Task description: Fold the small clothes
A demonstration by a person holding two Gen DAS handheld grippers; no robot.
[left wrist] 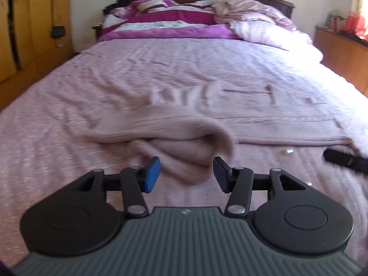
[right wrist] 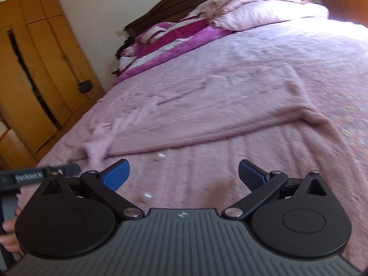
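A pale pink knit garment (left wrist: 174, 135) lies on the pink bedspread (left wrist: 69, 138), its left part folded over into a rounded roll. My left gripper (left wrist: 186, 162) stands open right at that roll; a flap of the knit shows between the pads without being pressed. In the right wrist view the garment (right wrist: 230, 105) spreads flat across the bed, one sleeve running down the right side. My right gripper (right wrist: 184, 163) is open over bare bedspread (right wrist: 207, 172), just short of the garment's near edge, with nothing between its fingers. The left gripper (right wrist: 39, 174) shows at the left edge.
Striped magenta blankets (left wrist: 165, 25) and a pink quilt (left wrist: 271, 30) are heaped by the dark headboard. A wooden wardrobe (left wrist: 27, 30) stands left of the bed, a low cabinet (left wrist: 340, 46) to the right. Two small white bits (right wrist: 159, 156) lie on the bedspread.
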